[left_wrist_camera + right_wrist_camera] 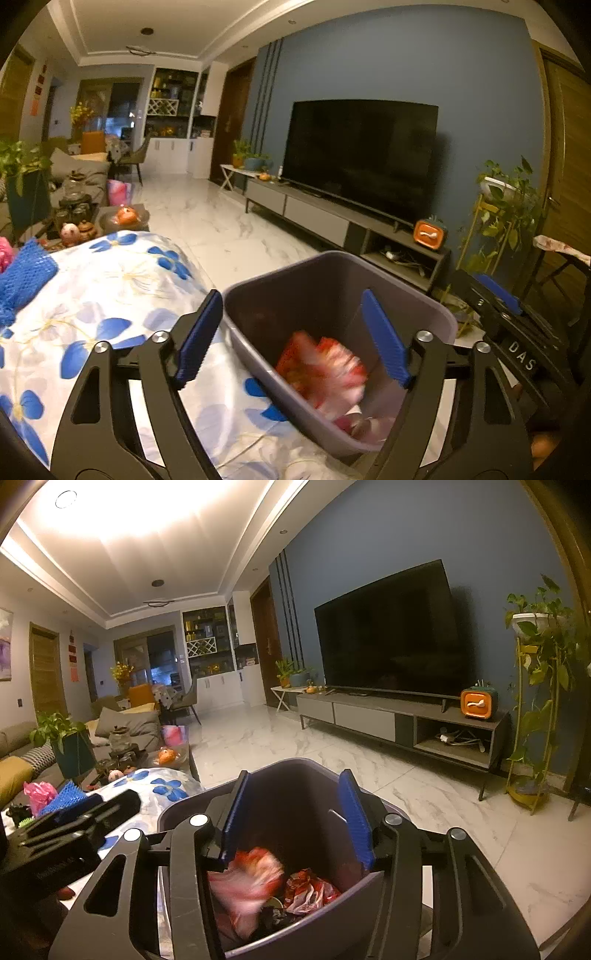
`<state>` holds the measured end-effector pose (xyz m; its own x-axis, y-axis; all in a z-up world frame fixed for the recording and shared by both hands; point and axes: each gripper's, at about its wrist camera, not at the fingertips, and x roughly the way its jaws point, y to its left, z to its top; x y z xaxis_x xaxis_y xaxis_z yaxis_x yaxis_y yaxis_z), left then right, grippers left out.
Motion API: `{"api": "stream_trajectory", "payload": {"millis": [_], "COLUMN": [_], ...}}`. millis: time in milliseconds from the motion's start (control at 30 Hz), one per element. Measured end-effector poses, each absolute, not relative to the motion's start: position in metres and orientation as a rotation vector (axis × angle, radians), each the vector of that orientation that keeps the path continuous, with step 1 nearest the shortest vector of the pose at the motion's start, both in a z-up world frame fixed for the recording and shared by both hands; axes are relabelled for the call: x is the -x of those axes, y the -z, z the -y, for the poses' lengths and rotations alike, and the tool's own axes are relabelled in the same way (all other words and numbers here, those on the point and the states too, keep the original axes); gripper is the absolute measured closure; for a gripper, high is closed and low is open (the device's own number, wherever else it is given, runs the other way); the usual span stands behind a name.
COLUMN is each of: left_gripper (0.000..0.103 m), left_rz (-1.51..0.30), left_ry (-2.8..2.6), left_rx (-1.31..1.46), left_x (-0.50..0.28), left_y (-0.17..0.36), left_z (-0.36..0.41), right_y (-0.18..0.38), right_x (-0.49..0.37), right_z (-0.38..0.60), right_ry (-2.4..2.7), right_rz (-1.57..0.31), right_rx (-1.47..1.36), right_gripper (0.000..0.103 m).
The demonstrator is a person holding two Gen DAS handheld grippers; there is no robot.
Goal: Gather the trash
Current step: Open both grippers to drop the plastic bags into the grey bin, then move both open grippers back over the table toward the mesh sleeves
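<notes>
The left gripper [291, 336] and right gripper [297, 814] are held over the grey bin [436, 314], jaws spread and empty. Red and pink wrappers [251, 886], blurred, are seen inside it, beside the floral-clothed table [110, 295].

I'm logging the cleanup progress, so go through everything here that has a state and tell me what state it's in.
Left gripper: open, empty, over the bin.
Right gripper: open, empty, over the bin.
Trash bin: unlidded, partly filled.
Red and white wrapper: blurred, in the bin.
Television: screen dark.
Ceiling light: on.
Blue mesh item: lying on the floral cloth.
</notes>
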<state>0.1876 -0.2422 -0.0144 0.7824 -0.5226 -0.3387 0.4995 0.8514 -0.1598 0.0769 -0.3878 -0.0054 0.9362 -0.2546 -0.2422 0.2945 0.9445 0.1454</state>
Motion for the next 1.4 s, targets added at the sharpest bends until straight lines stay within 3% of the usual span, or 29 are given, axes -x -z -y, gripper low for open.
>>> {"api": "stream_trajectory", "payload": {"millis": [167, 400, 1400], "left_gripper": [0.014, 0.01, 0.01], "left_rz": [-0.373, -0.369, -0.366], "left_ry": [0.471, 0.312, -0.271], "left_rx": [0.059, 0.073, 0.157], "left_x": [-0.178, -0.167, -0.149], "left_y": [0.011, 0.01, 0.009], "left_z": [0.221, 0.171, -0.099], "right_y": [0.003, -0.002, -0.006], "right_x": [-0.067, -0.057, -0.109], "right_z": [0.38, 0.363, 0.16], "right_ry": [0.299, 0.299, -0.029], "right_rz": [-0.21, -0.198, -0.23], "right_rx": [-0.158, -0.137, -0.057], "right_gripper": [0.041, 0.025, 0.021]}}
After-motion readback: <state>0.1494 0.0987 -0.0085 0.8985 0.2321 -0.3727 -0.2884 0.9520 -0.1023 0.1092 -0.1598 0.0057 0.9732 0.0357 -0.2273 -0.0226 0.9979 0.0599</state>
